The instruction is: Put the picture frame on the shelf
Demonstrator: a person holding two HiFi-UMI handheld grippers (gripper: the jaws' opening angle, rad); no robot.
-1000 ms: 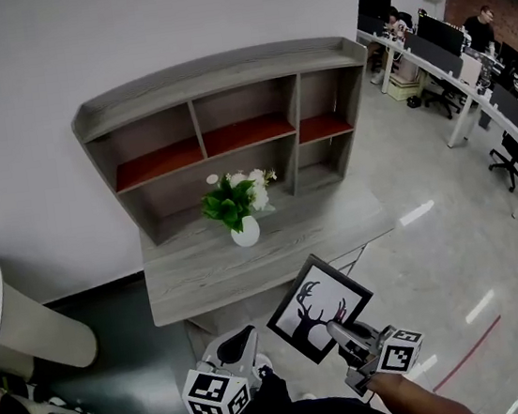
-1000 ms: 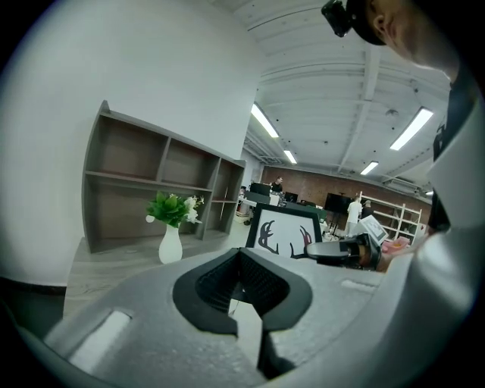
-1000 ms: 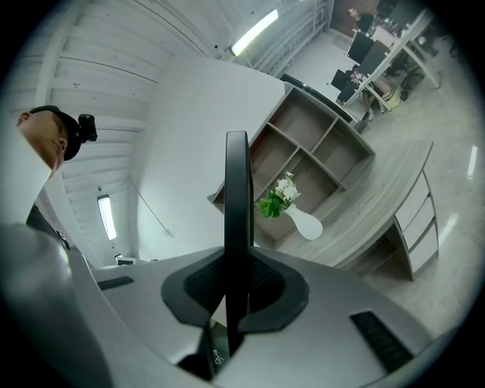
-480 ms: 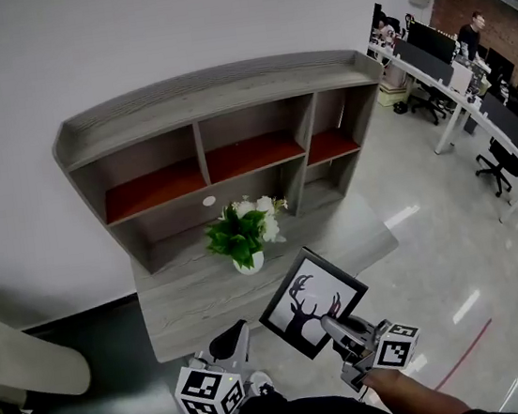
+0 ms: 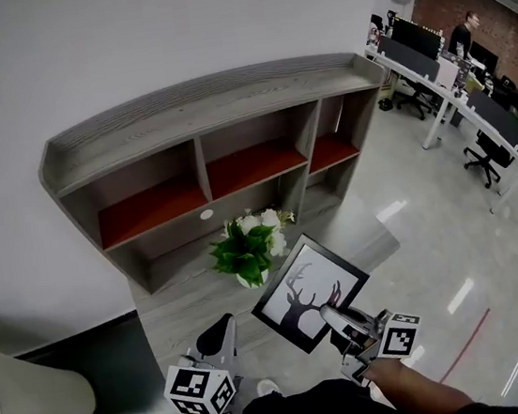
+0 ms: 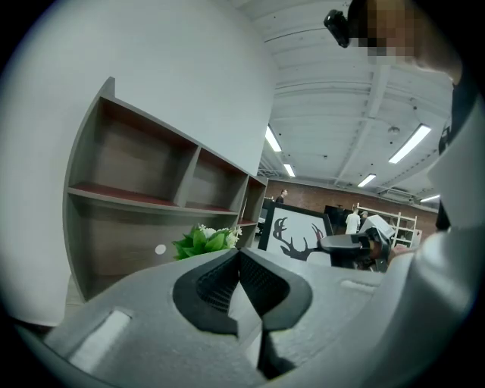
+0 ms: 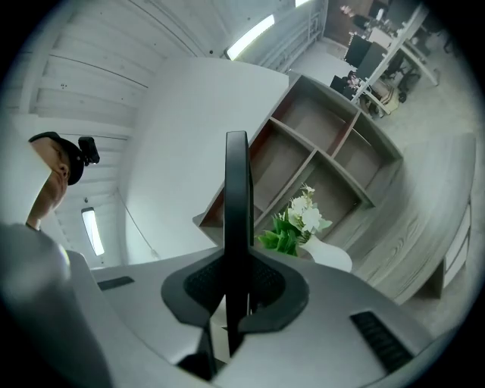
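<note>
1. Head view: the shelf (image 5: 204,152) is a grey wood-grain unit with a curved top board, standing against a plain white wall (image 5: 123,39). Its three upper compartments have red-brown floors. It stands on the back of a worktop (image 5: 173,307) of the same grey grain. A leafy plant with white flowers (image 5: 248,248) stands on the worktop just in front of the shelf's lower middle compartment. To the right of the shelf is a glossy pale floor (image 5: 434,244), and beyond it are rows of office desks (image 5: 452,91) before a brick wall. My right hand-held gripper (image 5: 332,313) pinches the lower corner of the picture frame (image 5: 308,291), a thin black square around a white sheet with a black antler silhouette. I hold the frame in the air in front of the shelf, tilted. My left hand-held gripper (image 5: 220,331) is empty, in front of the shelf's left half.

2. Left gripper view: my ribbed black pads are pressed together at the tips (image 6: 239,254) with nothing between them. The shelf (image 6: 136,174) fills the left side, and the frame (image 6: 299,235) is to its right. Above is a white ceiling with strip lights (image 6: 341,114).

3. Right gripper view: the frame (image 7: 236,197) shows edge-on as a thin dark bar, clamped between my pads (image 7: 236,284). The shelf (image 7: 318,144) lies beyond it, and the flowers stand in a smooth white vase (image 7: 330,256) before it.
</note>
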